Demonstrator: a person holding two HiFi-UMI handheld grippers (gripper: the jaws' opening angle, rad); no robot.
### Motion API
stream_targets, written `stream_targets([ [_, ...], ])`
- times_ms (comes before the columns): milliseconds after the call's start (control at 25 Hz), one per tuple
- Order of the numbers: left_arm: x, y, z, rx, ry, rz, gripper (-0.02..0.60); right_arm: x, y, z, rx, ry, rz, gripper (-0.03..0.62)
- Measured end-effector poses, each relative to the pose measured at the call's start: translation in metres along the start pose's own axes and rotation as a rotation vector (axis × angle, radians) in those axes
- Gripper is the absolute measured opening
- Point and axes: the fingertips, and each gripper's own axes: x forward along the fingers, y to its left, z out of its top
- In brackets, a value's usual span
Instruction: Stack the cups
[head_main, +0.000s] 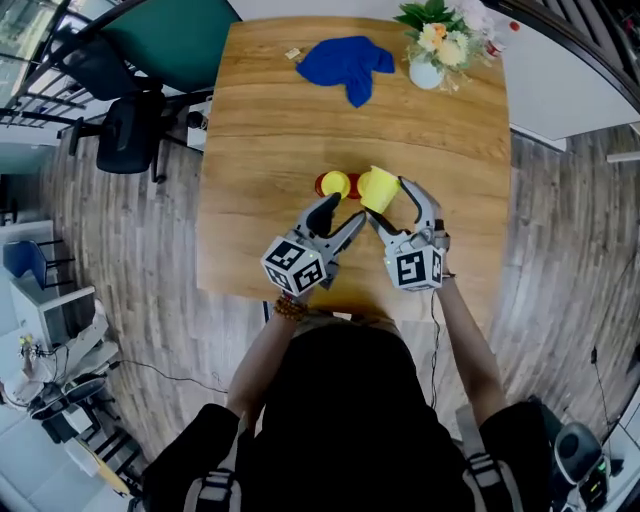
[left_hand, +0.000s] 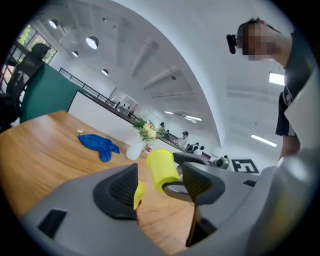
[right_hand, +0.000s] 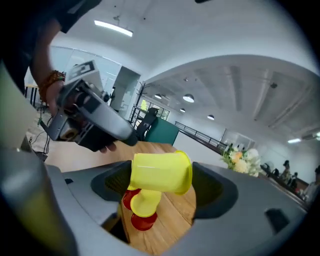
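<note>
The right gripper (right_hand: 162, 186) pinches the held cup (right_hand: 160, 172), yellow, across its wall. The cup lies on its side in the air, just above the stack (right_hand: 142, 202): a yellow cup on red ones, standing on the table (head_main: 300, 110). How they nest cannot be told. The left gripper (left_hand: 161, 189) sits near the stack, jaws spread with nothing between them. Likely step: seat the held cup. The wrist should roll until the cup matches the top cup, centre over it, lower straight, and release only once seated. The left gripper may steady the base, since light cups probably tip easily
</note>
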Motion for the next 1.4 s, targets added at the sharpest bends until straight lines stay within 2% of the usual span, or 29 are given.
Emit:
stream_targets([
  [200, -0.012, -0.015, -0.010, -0.095, -0.010, -0.046, 0.291, -0.025, 0.033, 0.017, -0.058, -0.058, -0.036, 0.394],
  [400, -0.016, -0.029, -0.019, -0.120, -0.012, -0.088, 0.291, -0.036, 0.055, 0.029, -0.096, -0.128, -0.029, 0.394],
  [520, -0.017, -0.035, -0.025, -0.105, 0.004, -0.089, 0.290, -0.040, 0.063, 0.032, -0.093, -0.143, -0.031, 0.396],
  [680, -0.026, -0.033, -0.028, -0.022, 0.042, -0.052, 0.287, -0.040, 0.074, 0.035, -0.134, -0.156, 0.002, 0.396],
  [760, -0.029, -0.030, -0.031, 0.052, 0.090, -0.031, 0.281, -0.041, 0.082, 0.035, -0.212, -0.172, 0.054, 0.393],
  [800, -0.031, -0.027, -0.034, 0.118, 0.129, -0.013, 0.275, -0.042, 0.086, 0.034, -0.260, -0.180, 0.097, 0.387],
  [880, -0.034, -0.019, -0.042, 0.307, 0.236, 0.028, 0.273, -0.042, 0.094, 0.028, -0.387, -0.183, 0.198, 0.398],
  [1000, -0.038, -0.008, -0.057, 0.589, 0.377, 0.061, 0.270, -0.040, 0.097, 0.016, -0.647, -0.160, 0.304, 0.400],
  [1080, -0.039, -0.006, -0.065, 0.704, 0.439, 0.056, 0.270, -0.039, 0.097, 0.008, -0.813, -0.140, 0.348, 0.402],
  [1160, -0.040, -0.007, -0.071, 0.801, 0.496, 0.039, 0.268, -0.036, 0.101, 0.005, -0.914, -0.138, 0.388, 0.411],
  [1240, -0.040, -0.012, -0.074, 0.872, 0.530, 0.013, 0.268, -0.032, 0.110, 0.008, -0.930, -0.149, 0.422, 0.411],
  [1280, -0.039, -0.016, -0.075, 0.881, 0.529, -0.001, 0.268, -0.030, 0.114, 0.010, -0.921, -0.152, 0.433, 0.411],
  [1400, -0.037, -0.025, -0.069, 0.838, 0.489, -0.026, 0.267, -0.023, 0.121, 0.009, -0.896, -0.141, 0.430, 0.387],
])
